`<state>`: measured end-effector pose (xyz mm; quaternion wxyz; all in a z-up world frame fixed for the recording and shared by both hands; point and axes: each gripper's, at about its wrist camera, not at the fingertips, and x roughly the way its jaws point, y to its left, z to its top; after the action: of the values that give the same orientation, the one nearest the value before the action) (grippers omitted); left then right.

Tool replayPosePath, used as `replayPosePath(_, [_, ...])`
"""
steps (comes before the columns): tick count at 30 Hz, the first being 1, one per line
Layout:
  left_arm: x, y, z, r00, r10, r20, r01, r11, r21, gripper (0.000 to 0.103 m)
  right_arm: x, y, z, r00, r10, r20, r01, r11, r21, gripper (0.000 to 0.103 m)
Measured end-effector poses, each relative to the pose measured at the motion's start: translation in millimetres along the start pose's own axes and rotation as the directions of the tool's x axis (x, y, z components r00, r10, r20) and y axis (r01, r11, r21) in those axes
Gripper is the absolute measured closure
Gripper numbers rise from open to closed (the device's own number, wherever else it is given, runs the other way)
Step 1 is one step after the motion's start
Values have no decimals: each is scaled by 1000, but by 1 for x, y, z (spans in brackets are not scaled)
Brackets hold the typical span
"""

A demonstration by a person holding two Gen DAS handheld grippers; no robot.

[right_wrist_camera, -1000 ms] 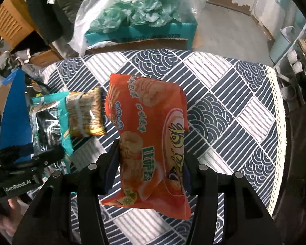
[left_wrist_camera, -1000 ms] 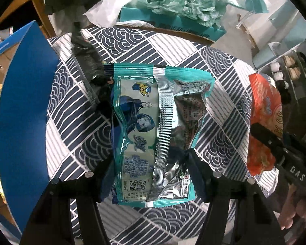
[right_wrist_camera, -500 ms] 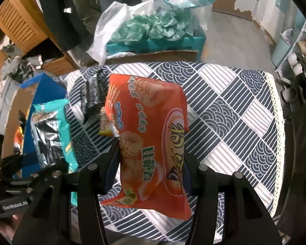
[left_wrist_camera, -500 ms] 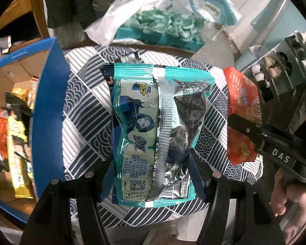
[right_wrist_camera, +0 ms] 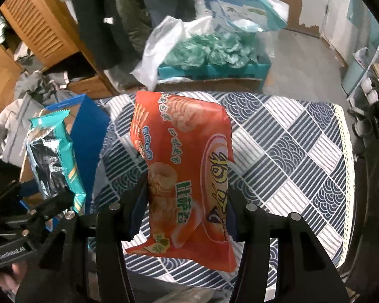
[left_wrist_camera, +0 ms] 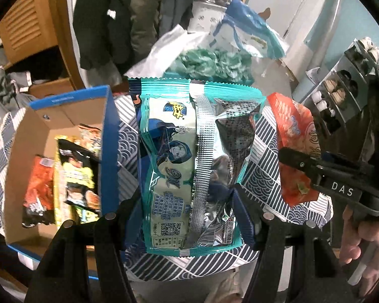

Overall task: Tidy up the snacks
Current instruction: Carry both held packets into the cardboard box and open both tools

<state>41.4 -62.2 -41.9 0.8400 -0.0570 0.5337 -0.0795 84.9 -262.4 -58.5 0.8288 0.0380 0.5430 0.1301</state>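
My left gripper (left_wrist_camera: pixel 187 202) is shut on a teal and silver snack bag (left_wrist_camera: pixel 189 156), held upright in the air above the table edge. It also shows in the right wrist view (right_wrist_camera: pixel 53 156) at the left. My right gripper (right_wrist_camera: pixel 184 202) is shut on an orange snack bag (right_wrist_camera: pixel 187 176), held above the patterned tablecloth (right_wrist_camera: pixel 290 151). The orange bag shows in the left wrist view (left_wrist_camera: pixel 293 146) at the right. A blue cardboard box (left_wrist_camera: pixel 106 151) stands open left of the table, with several snack packs (left_wrist_camera: pixel 73 174) inside.
Behind the table a teal carton with green wrapped items (right_wrist_camera: pixel 214 50) and a white plastic bag (right_wrist_camera: pixel 159 48) sit on the floor. Wooden furniture (right_wrist_camera: pixel 38 30) and hanging clothes stand at the back left. A shelf with small items (left_wrist_camera: pixel 341 88) is at the right.
Both grippers have risen and pulled back from the table with their bags. The left view has swung left, so the open blue box and its snacks now show.
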Motion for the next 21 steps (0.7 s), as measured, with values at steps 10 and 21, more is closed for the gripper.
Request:
replayPosePath(10, [-28, 23, 2, 997, 26, 72, -25, 1000, -16, 37, -4, 43, 6, 999, 38, 17, -37, 997, -65, 51])
replayPosePath(21, [-45, 63, 3, 991, 71, 116, -63, 996, -70, 37, -4, 91, 23, 996, 87, 32, -83, 990, -116, 51])
